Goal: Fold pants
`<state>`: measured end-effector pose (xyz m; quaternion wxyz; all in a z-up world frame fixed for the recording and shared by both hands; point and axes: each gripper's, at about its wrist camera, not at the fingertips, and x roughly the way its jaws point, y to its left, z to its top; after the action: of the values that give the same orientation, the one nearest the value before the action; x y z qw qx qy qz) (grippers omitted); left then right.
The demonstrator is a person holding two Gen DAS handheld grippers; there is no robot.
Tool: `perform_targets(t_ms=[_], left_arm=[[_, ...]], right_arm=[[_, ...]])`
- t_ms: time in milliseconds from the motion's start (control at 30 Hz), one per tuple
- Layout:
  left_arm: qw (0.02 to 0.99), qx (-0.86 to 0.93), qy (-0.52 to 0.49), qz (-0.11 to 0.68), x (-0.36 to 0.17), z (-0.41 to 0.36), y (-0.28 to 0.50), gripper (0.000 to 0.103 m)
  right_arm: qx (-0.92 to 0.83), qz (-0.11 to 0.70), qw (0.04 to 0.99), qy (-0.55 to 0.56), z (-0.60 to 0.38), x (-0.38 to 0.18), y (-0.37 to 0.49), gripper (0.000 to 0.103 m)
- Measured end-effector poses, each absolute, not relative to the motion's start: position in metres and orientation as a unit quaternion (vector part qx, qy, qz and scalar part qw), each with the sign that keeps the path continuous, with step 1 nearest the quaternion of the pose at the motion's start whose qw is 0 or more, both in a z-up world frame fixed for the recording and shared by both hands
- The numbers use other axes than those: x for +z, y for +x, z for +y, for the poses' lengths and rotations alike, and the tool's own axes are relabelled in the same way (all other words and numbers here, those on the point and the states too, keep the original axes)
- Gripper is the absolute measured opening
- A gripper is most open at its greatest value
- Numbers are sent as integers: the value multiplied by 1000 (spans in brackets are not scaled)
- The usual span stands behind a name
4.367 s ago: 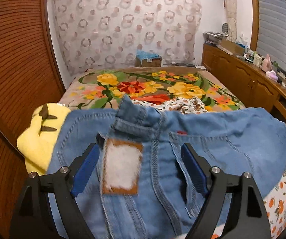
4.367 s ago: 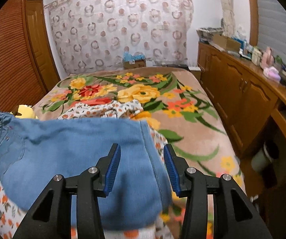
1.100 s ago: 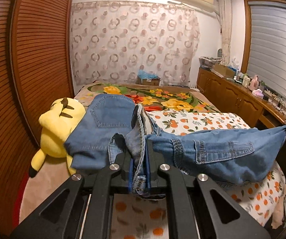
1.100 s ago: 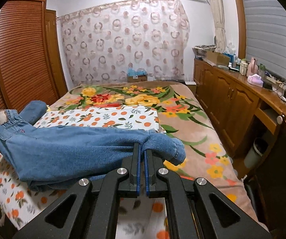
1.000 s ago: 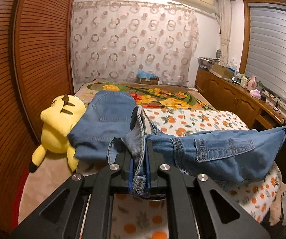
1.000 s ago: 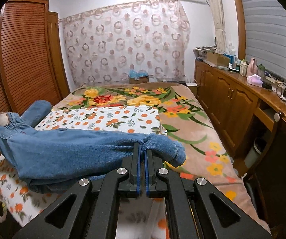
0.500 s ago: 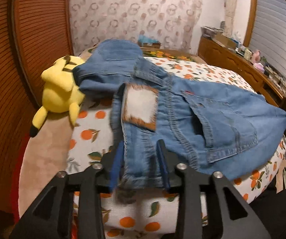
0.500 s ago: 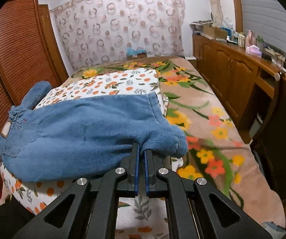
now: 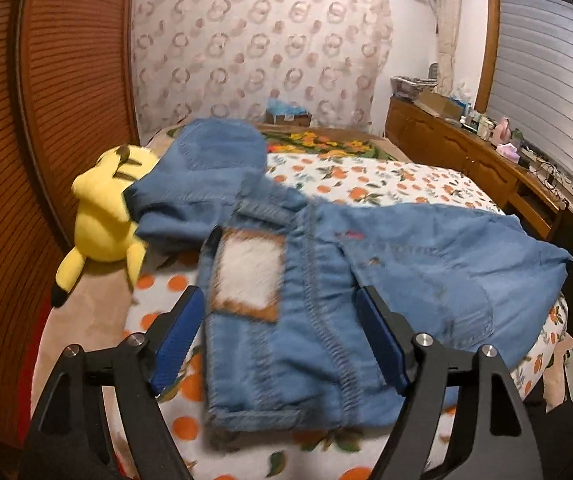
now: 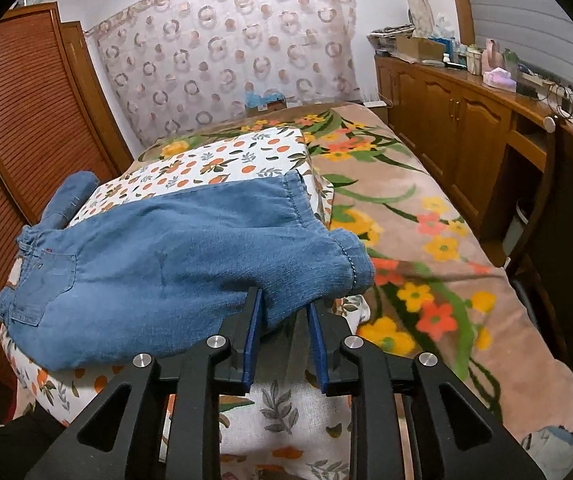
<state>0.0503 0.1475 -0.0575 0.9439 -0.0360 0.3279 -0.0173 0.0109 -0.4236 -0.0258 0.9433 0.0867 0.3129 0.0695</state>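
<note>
The blue denim pants (image 9: 406, 264) lie spread on the orange-print sheet (image 9: 366, 176), and one part is bunched at the far left beside the plush toy. The waistband with its leather patch (image 9: 248, 276) rests between the wide, still opening jaws of my left gripper (image 9: 279, 300); neither pad touches it. In the right wrist view the pants (image 10: 186, 256) stretch to the left, with the rolled hem (image 10: 350, 264) just ahead. My right gripper (image 10: 284, 304) is opening, and a fold of denim sits loosely in the narrow gap between its pads.
A yellow plush toy (image 9: 102, 216) lies at the left of the bed, against the slatted wooden doors (image 9: 46, 120). A floral blanket (image 10: 426, 220) covers the right side of the bed. Wooden cabinets (image 10: 466, 120) with clutter on top line the right wall. A box (image 9: 288, 116) stands at the far end.
Both grippers, shut on the lifted pants a second ago, came down and laid them on the bed. The left jaws spread wide off the waistband; the right jaws began to part.
</note>
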Motion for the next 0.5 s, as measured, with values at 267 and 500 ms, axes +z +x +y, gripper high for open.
perform_targets(t_ms=[267, 500], left_arm=[[946, -49, -25, 320, -51, 110, 73, 79], [942, -80, -4, 325, -54, 74, 86, 79]], right_arm=[[66, 305, 943, 113, -426, -28, 7, 32], [56, 293, 945, 131, -425, -27, 7, 35]])
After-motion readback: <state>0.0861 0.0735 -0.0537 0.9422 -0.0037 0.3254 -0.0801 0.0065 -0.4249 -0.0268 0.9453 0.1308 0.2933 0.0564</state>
